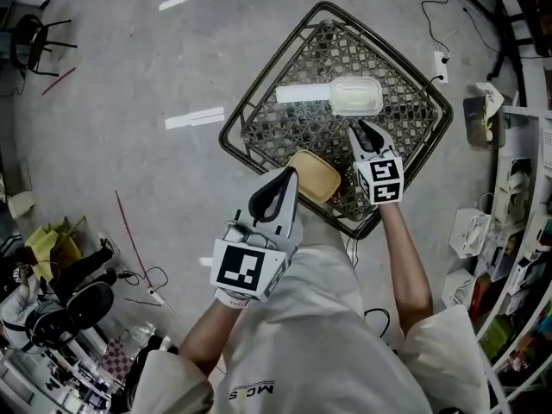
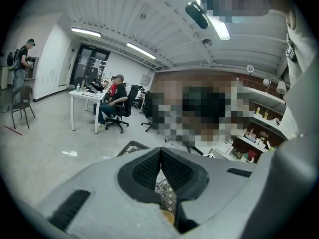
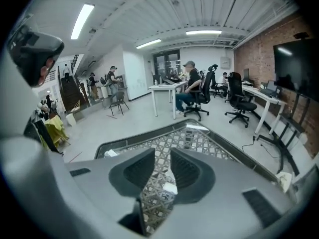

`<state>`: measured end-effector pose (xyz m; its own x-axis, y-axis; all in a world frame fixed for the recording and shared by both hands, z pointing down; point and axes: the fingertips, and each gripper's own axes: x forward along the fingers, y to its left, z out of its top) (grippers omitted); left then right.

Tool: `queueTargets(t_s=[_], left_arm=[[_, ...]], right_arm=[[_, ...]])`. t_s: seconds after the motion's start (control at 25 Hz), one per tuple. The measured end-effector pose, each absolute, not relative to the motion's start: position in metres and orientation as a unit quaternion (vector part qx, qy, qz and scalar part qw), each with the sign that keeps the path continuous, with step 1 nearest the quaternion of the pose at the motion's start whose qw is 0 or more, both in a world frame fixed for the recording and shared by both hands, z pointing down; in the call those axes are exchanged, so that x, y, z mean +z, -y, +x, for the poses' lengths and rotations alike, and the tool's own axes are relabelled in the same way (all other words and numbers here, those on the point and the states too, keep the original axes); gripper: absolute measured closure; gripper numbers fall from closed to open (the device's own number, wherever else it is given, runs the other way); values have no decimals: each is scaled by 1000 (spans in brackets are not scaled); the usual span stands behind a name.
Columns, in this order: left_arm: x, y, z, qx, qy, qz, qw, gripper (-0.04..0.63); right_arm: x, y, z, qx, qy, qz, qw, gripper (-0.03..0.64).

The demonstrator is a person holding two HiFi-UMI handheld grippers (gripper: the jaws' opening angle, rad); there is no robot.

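Observation:
A black lattice table (image 1: 276, 136) carries a tan square dish (image 1: 315, 178), a clear lidded container (image 1: 356, 96) and a white flat strip (image 1: 302, 93). My left gripper (image 1: 291, 173) is over the table's near corner, its tips at the dish's left edge. Its pads meet with nothing between them (image 2: 161, 149), and a bit of the dish (image 2: 167, 217) shows below them. My right gripper (image 1: 360, 126) hovers just near of the container, to the right of the dish. It is open (image 3: 162, 153), with only the lattice (image 3: 199, 138) seen through the gap.
Grey floor surrounds the table. Shelves with goods (image 1: 517, 231) stand at the right, and a power strip with cable (image 1: 440, 59) lies beyond the table. A black office chair (image 1: 78, 304) and a red stick (image 1: 129, 231) are at lower left. People sit at desks (image 3: 192, 91) farther off.

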<state>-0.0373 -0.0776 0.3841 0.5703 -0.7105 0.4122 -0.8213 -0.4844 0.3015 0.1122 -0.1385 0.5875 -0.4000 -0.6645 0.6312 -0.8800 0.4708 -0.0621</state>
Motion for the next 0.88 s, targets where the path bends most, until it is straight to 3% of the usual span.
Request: queueTargets(t_s=[0.88], left_arm=[[408, 78, -52, 119, 481, 824, 274, 571]], right_arm=[[735, 174, 92, 193, 809, 365, 418, 492]])
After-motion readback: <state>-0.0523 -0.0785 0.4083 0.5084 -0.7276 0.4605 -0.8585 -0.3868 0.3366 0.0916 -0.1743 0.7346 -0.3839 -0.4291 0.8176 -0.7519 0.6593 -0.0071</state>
